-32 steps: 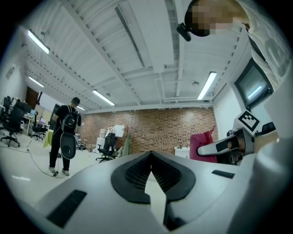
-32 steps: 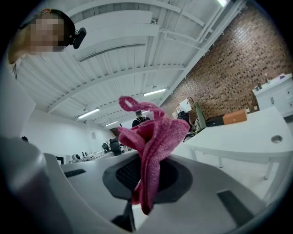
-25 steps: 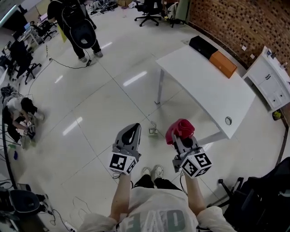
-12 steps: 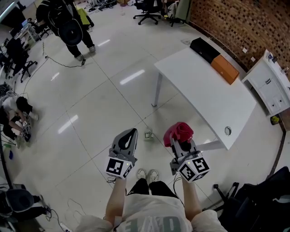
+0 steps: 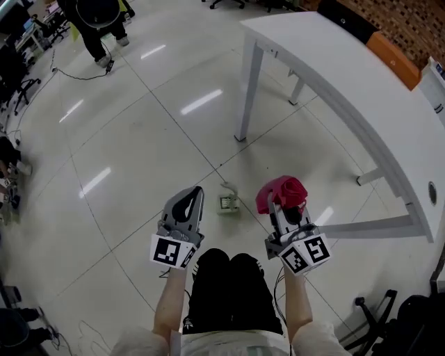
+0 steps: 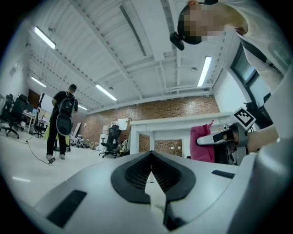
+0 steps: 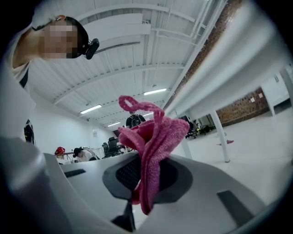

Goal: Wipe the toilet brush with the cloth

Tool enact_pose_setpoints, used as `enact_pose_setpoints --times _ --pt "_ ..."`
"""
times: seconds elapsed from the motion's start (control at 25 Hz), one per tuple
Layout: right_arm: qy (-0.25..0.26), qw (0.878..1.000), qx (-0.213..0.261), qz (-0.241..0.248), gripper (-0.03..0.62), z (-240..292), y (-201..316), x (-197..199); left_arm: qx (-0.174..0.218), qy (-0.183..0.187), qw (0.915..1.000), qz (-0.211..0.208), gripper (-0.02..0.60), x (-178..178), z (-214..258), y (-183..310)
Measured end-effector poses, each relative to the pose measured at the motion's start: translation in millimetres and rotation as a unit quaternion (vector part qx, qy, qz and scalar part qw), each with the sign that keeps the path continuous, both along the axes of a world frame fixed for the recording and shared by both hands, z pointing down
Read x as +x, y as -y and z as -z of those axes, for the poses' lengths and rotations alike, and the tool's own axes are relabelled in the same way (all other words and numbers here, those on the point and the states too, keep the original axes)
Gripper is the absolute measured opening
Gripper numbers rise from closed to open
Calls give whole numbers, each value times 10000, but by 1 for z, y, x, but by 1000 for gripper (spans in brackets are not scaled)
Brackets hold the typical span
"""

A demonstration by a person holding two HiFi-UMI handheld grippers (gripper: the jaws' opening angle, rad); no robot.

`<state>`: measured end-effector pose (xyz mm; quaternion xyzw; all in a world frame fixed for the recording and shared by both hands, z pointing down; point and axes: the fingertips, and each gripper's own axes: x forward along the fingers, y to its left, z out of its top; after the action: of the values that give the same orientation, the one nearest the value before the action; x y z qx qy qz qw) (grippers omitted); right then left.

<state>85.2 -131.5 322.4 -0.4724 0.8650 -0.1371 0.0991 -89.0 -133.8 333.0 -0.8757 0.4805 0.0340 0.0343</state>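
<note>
My right gripper [image 5: 279, 203] is shut on a crumpled pink cloth [image 5: 281, 191], which bunches up out of its jaws [image 7: 153, 146]. To its left my left gripper [image 5: 192, 192] is shut with nothing in it [image 6: 150, 154]. Both point level, low over the tiled floor. On the floor between and just ahead of them stands a small white and green thing [image 5: 227, 201], seen from above; it may be the toilet brush in its holder. The left gripper view also shows the pink cloth [image 6: 202, 144] off to the right.
A long white table [image 5: 348, 76] stands at the right, its nearest leg [image 5: 248, 90] ahead of the grippers. A person with a backpack [image 5: 97, 17] stands far off at the top left. Office chairs and cables lie along the left edge. My knees are below the grippers.
Both grippers and the camera have dropped towards the floor. The table and the small thing on the floor look larger and nearer. The cloth stays in the right gripper.
</note>
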Motion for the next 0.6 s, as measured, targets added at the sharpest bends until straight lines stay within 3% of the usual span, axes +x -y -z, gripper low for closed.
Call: enact_pose_setpoints --times 0.12,0.24,0.6 --pt "-54 9998 187 14 32 -111 17 6 226 0 9997 -8 5 -8 -104 14" --pt "-171 9993 319 135 31 -194 27 6 436 -7 9990 -73 5 -12 -177 21" --pt "-265 9989 90 388 32 -357 -8 -7 223 -42 9995 -216 5 10 -332 -19"
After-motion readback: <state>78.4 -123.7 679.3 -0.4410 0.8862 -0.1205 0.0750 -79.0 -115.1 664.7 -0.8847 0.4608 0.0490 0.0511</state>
